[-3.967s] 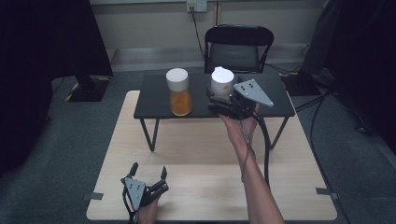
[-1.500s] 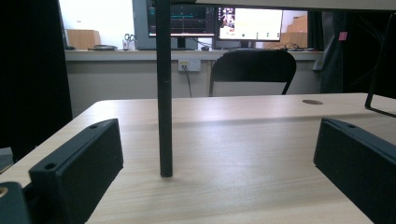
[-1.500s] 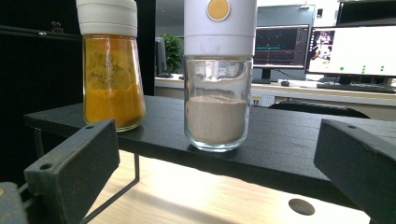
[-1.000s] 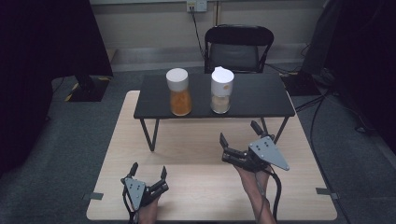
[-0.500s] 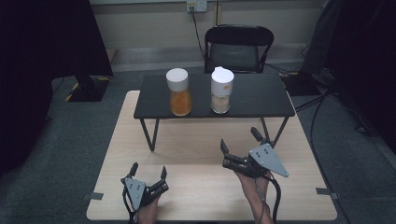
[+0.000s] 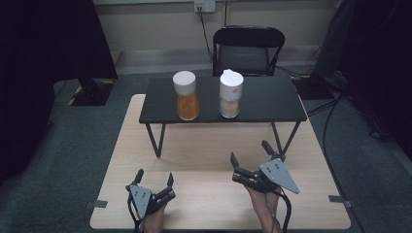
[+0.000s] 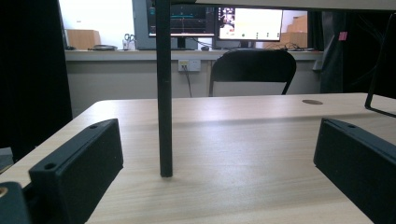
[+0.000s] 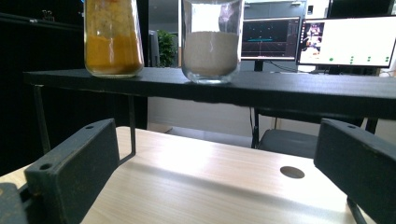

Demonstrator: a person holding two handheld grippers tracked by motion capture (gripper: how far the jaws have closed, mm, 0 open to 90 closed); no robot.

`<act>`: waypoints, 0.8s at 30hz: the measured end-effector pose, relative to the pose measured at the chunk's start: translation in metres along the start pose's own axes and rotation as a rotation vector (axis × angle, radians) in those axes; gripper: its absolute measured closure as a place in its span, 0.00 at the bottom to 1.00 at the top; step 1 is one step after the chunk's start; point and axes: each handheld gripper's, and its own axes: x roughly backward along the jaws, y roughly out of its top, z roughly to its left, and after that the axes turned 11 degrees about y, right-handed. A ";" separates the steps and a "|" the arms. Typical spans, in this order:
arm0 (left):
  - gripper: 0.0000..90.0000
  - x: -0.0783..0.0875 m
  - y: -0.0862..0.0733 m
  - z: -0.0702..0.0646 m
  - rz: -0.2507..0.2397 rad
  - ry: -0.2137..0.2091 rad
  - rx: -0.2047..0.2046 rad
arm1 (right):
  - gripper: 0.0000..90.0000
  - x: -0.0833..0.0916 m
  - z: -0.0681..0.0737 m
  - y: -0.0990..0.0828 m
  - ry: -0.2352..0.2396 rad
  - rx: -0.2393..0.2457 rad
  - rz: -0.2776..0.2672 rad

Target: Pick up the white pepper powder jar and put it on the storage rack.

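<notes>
Your right hand-held gripper (image 6: 250, 154) sits released, its jaws spread wide with nothing between them, low over the pale wooden worktop (image 6: 209, 145) near its front edge. Straight ahead of it and higher up stands the black shelf (image 6: 262, 99) on thin metal legs. On that shelf, just ahead of the gripper and slightly to its left, is the jar of pale powder (image 6: 229, 94) with a white lid; in the right gripper view it rises above the gap between the jaws (image 8: 211, 39). Further left of it, close beside but apart, stands the jar of orange powder (image 6: 186, 96), also white-lidded, which the right gripper view shows above the left jaw (image 8: 112, 38). Both jars stand upright on the shelf, well apart from the gripper. A small round hole (image 8: 292, 172) in the worktop lies just ahead of the right jaw.

Your left hand-held gripper (image 6: 153, 180) is likewise released and empty, resting low at the worktop's front, well to the left of the right one. Directly ahead of it, between its jaws in the left gripper view, stands one black shelf leg (image 7: 163, 93). Beyond the worktop, past the shelf, is a black chair (image 6: 248, 48).
</notes>
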 end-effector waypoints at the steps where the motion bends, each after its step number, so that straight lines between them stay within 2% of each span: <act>1: 0.01 0.000 0.000 0.000 0.000 0.000 0.000 | 0.00 0.001 0.000 -0.001 -0.001 -0.003 0.001; 9: 0.01 0.000 0.000 0.000 0.000 0.000 0.000 | 0.00 0.007 0.001 -0.015 -0.010 -0.035 -0.006; 24: 0.01 0.000 0.000 0.000 -0.001 0.000 0.000 | 0.00 0.012 0.008 -0.033 -0.036 -0.023 0.007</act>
